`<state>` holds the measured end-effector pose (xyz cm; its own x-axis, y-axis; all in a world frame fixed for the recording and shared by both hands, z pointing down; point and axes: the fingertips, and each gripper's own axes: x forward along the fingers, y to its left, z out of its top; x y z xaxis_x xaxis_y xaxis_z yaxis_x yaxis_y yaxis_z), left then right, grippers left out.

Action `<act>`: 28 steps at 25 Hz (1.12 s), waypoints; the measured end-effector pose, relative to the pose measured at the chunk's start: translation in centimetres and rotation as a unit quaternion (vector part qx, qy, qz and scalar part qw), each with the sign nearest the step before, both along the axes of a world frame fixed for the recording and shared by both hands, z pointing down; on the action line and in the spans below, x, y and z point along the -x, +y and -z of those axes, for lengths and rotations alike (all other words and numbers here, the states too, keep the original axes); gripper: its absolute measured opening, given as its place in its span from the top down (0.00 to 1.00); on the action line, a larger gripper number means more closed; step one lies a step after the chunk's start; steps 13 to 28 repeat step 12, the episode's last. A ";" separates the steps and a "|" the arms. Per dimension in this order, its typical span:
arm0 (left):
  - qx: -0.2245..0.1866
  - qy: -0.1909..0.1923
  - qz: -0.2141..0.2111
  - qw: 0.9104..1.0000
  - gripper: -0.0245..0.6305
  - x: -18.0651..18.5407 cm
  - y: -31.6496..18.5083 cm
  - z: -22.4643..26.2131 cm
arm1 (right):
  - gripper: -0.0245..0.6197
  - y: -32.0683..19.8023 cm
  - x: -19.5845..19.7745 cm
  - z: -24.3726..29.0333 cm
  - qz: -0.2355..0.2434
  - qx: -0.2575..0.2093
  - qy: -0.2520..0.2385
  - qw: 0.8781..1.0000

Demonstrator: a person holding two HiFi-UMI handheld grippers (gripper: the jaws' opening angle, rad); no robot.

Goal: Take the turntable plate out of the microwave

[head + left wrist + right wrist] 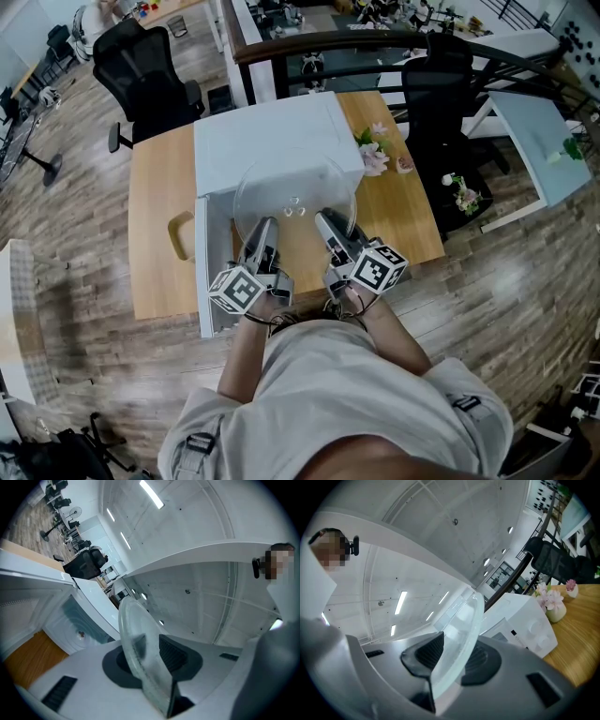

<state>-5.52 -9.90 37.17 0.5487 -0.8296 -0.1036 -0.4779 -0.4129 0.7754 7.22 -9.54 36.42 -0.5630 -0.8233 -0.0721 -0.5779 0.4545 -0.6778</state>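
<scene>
**In front of the microwave: plate gripped at its near rim**

On the wooden table (155, 234), the white microwave (267, 131) stands with its door (202, 272) swung open to the left. The round glass plate (295, 183) hangs about level before the opening and looks clear of it. The left gripper (265, 225) and right gripper (325, 219) are each part-closed, clamping the near rim on either side. The plate stretches away from both grippers, equally near each.

no words, brands or numbers could be read; the left gripper (262, 228) and right gripper (328, 223), near six o'clock, bore only square markers.
</scene>
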 end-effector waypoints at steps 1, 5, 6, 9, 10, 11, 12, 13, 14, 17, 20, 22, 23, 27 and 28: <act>0.001 0.000 0.000 1.000 0.79 0.0 0.1 0.0 | 0.79 0.1 0.0 0.0 0.000 0.000 0.000 1.000; 0.001 -0.002 -0.002 1.000 0.79 0.0 0.3 -0.1 | 0.79 0.3 0.0 0.0 -0.001 0.001 0.000 1.000; 0.001 -0.002 -0.002 1.000 0.79 -0.1 0.3 -0.1 | 0.79 0.4 -0.1 -0.1 -0.002 0.002 0.000 1.000; 0.001 -0.002 -0.002 1.000 0.79 -0.5 0.4 -0.2 | 0.79 0.4 -0.5 -0.3 -0.002 0.002 0.000 1.000; 0.001 -0.001 -0.002 1.000 0.79 -0.7 0.4 -0.2 | 0.79 0.5 -0.7 -0.3 -0.002 0.002 0.000 1.000; 0.001 -0.001 -0.002 1.000 0.79 -0.8 0.4 -0.3 | 0.79 0.5 -0.8 -0.3 -0.002 0.002 0.000 1.000; 0.000 -0.001 -0.002 1.000 0.79 -0.9 0.4 -0.3 | 0.79 0.5 -0.9 -0.4 -0.002 0.002 0.000 1.000; 0.000 -0.001 -0.002 1.000 0.79 -0.9 0.4 -0.3 | 0.79 0.5 -0.9 -0.4 -0.002 0.002 0.000 1.000; 0.000 -0.001 -0.002 1.000 0.79 -0.9 0.4 -0.3 | 0.79 0.5 -0.9 -0.4 -0.002 0.002 0.000 1.000; 0.000 -0.001 -0.002 1.000 0.79 -0.9 0.4 -0.3 | 0.79 0.5 -0.9 -0.4 -0.002 0.002 0.000 1.000; 0.000 -0.001 -0.002 1.000 0.79 -0.9 0.4 -0.3 | 0.79 0.5 -0.9 -0.4 -0.002 0.002 0.000 1.000; 0.000 -0.001 -0.002 1.000 0.79 -0.9 0.4 -0.3 | 0.79 0.5 -0.9 -0.4 -0.002 0.002 0.000 1.000; 0.000 -0.001 -0.002 1.000 0.79 -0.9 0.4 -0.3 | 0.79 0.5 -0.9 -0.4 -0.002 0.002 0.000 1.000; 0.000 -0.001 -0.002 1.000 0.79 -0.9 0.4 -0.3 | 0.79 0.5 -0.9 -0.4 -0.002 0.002 0.000 1.000; 0.000 -0.001 -0.002 1.000 0.79 -0.9 0.4 -0.3 | 0.79 0.5 -0.9 -0.4 -0.002 0.002 0.000 1.000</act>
